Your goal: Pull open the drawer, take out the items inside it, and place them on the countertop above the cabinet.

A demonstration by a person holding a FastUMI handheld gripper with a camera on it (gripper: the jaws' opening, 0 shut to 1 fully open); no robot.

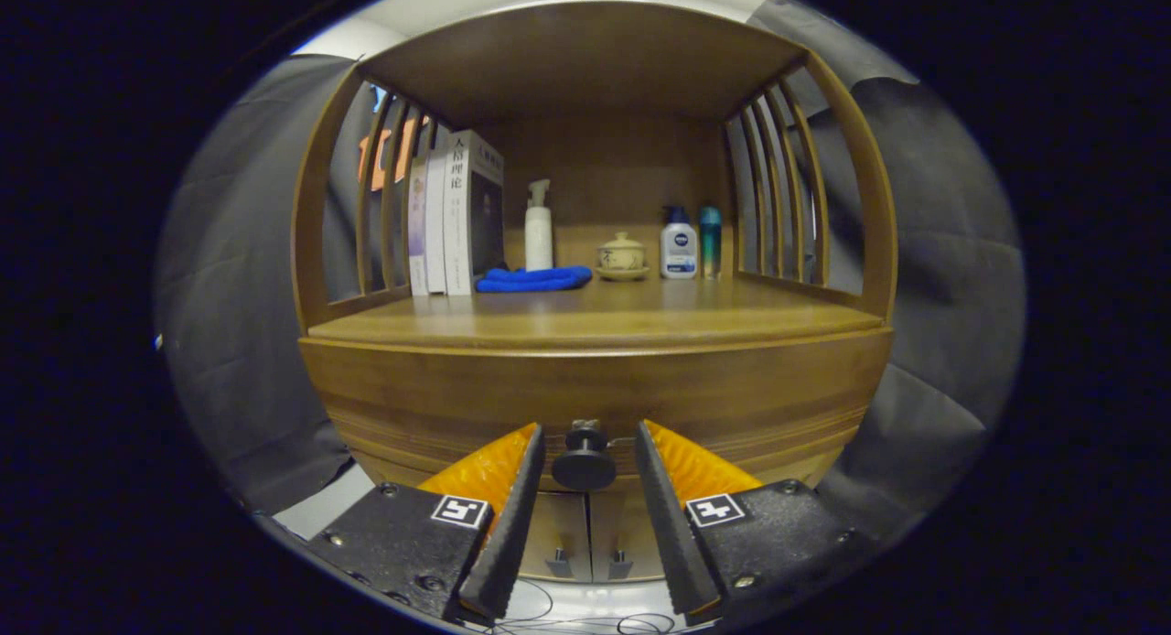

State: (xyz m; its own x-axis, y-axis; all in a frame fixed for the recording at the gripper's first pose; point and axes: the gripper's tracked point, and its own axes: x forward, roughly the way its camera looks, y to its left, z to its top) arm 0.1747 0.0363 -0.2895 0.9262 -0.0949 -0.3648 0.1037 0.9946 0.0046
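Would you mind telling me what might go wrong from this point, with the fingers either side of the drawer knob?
The hand-held gripper is open with gaps around the small round knob, so closing off-centre may let it slip. The countertop already carries a cloth, cup and bottles, so items placed deep may knock them.

The cabinet (595,392) is warm brown wood with fine horizontal grain lines, its drawer knob (584,463) black. On the surface (595,319), a bright blue cloth (535,279) lies at the 9 o'clock side of a cream lidded cup (622,254) (dark marking on it); the pump bottle (539,228) is white, another bottle (710,242) teal.
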